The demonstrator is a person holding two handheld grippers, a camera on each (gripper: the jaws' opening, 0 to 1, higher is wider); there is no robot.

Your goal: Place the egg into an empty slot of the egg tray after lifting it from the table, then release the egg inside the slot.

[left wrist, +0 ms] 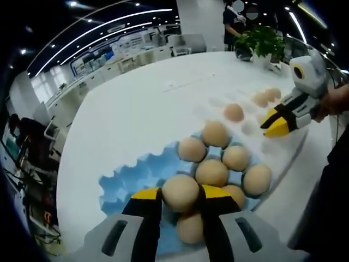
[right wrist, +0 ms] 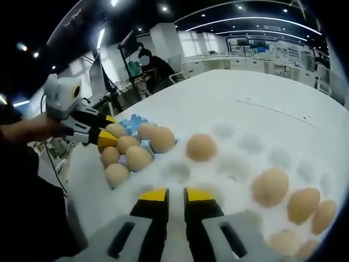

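**Egg held over blue tray**

My left gripper point(left wrist: 180, 197): jaws clamped on one egg point(left wrist: 180, 192), directly above the blue egg tray point(left wrist: 130, 177), where more eggs point(left wrist: 219, 158) sit. My right gripper point(right wrist: 175, 197): jaws nearly together, holding nothing, over a white tray point(right wrist: 245, 164) on the white table point(left wrist: 136, 103). Beyond: plant point(left wrist: 264, 39), a person.

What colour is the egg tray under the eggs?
Light blue tray, clearest in the left gripper view, where the left gripper holds an egg over it.
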